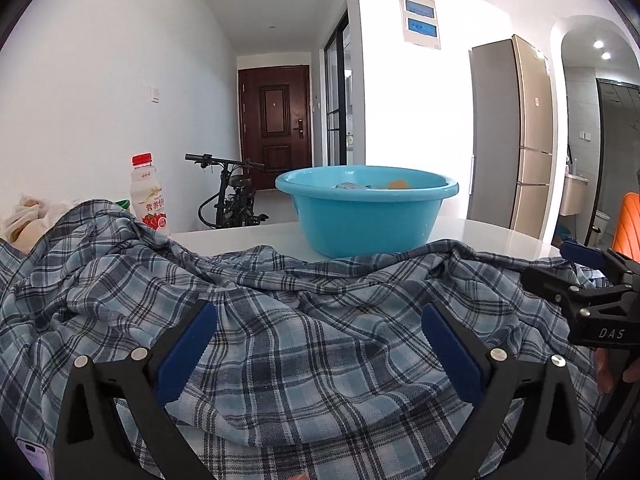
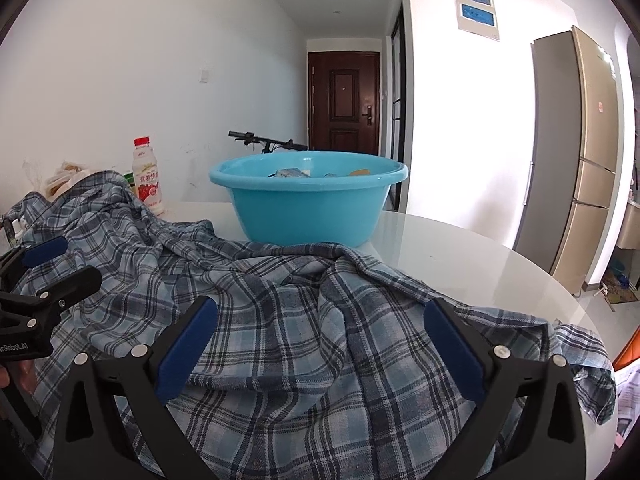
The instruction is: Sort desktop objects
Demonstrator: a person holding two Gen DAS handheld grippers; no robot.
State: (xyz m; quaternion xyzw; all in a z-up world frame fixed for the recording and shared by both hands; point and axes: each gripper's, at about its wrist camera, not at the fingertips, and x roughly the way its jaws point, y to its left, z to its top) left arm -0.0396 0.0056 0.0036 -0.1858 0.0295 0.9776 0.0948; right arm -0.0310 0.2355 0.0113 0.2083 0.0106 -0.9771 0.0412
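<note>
A blue and grey plaid shirt (image 1: pixel 304 344) (image 2: pixel 304 344) lies crumpled across the white table. My left gripper (image 1: pixel 320 314) hovers over its middle, open wide, and its blue pads (image 1: pixel 188 348) touch no cloth. My right gripper (image 2: pixel 320 308) stands open the same way over the shirt's right part. Each gripper shows in the other's view: the right gripper (image 1: pixel 560 268) at the right edge, the left gripper (image 2: pixel 66 266) at the left edge. Behind the shirt stands a turquoise basin (image 1: pixel 366 210) (image 2: pixel 308 196) holding a few small items.
A milk drink bottle (image 1: pixel 148 196) (image 2: pixel 148 178) with a red cap stands at the back left, beside a plastic bag (image 1: pixel 28 216) of round items. A phone (image 1: pixel 36 458) lies at the near left. The round table's edge (image 2: pixel 560 292) curves at the right. A bicycle and a fridge stand beyond.
</note>
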